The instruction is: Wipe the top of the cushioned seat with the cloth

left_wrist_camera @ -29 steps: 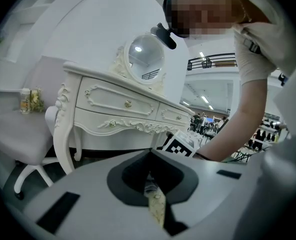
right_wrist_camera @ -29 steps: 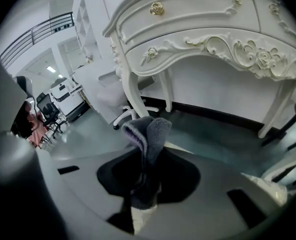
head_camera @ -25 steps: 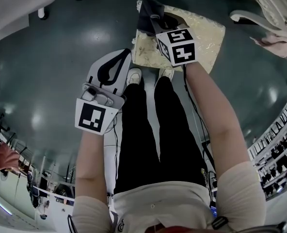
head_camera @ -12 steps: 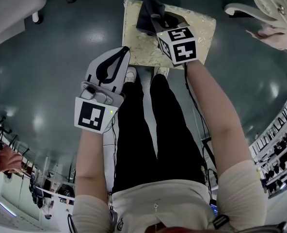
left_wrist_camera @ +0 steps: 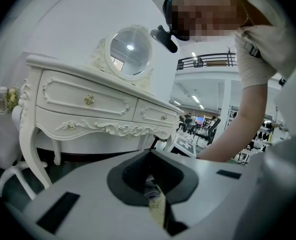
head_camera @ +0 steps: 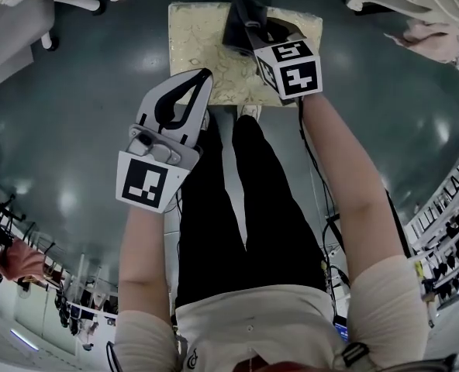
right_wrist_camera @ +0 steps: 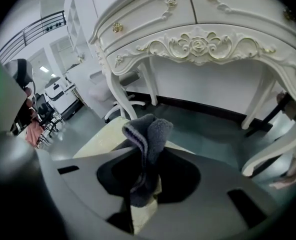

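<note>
- My right claw (head_camera: 249,32) is clamped on the grey cloth (head_camera: 239,22). The cloth bunches up between the jaws, over the far part of the cushioned seat (head_camera: 198,45).
- I cannot tell whether the cloth touches the seat.
- My left claw (head_camera: 201,77) has its jaws together with nothing in them, above the seat's near edge.
- A white dressing table (right_wrist_camera: 198,39) stands beyond.

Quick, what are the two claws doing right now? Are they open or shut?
Left gripper: shut, holding nothing.
Right gripper: shut on the cloth.
</note>
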Demonstrator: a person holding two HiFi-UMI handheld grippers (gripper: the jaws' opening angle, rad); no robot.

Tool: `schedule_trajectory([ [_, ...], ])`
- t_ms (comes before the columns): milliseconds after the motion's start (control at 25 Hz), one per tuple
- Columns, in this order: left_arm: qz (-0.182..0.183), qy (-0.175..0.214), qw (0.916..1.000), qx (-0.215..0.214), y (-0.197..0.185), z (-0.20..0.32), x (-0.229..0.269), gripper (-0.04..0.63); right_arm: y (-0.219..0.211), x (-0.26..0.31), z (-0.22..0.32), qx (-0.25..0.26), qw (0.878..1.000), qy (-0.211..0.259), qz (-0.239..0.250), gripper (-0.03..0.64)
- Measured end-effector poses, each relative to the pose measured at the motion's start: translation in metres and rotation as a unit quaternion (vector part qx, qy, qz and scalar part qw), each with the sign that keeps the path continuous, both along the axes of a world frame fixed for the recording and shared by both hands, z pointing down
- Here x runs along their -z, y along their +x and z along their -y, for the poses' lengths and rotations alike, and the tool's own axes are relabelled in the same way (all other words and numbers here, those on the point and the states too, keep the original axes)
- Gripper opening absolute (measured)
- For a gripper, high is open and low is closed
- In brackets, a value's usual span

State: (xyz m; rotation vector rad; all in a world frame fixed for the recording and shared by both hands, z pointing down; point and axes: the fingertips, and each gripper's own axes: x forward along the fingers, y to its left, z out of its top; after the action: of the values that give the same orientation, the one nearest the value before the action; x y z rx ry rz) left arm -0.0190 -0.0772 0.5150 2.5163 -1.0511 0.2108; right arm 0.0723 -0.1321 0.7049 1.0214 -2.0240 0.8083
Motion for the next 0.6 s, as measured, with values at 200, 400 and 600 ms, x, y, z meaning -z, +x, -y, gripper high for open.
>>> schedule_trajectory([
  [200, -0.002, 0.012, 0.9997, -0.021, 0.027, 0.005, 0.008, 0.012, 0.034, 0.000, -0.003, -0.006, 1.000, 0.002, -0.024, 0.089],
  [400, -0.002, 0.010, 0.9991, -0.042, 0.056, 0.009, 0.004, 0.012, 0.073, -0.001, -0.007, -0.026, 0.999, -0.004, -0.033, 0.089],
  [600, -0.004, 0.009, 0.9983, -0.058, 0.085, 0.014, 0.001, 0.012, 0.105, -0.002, -0.011, -0.048, 0.998, -0.011, -0.040, 0.089],
])
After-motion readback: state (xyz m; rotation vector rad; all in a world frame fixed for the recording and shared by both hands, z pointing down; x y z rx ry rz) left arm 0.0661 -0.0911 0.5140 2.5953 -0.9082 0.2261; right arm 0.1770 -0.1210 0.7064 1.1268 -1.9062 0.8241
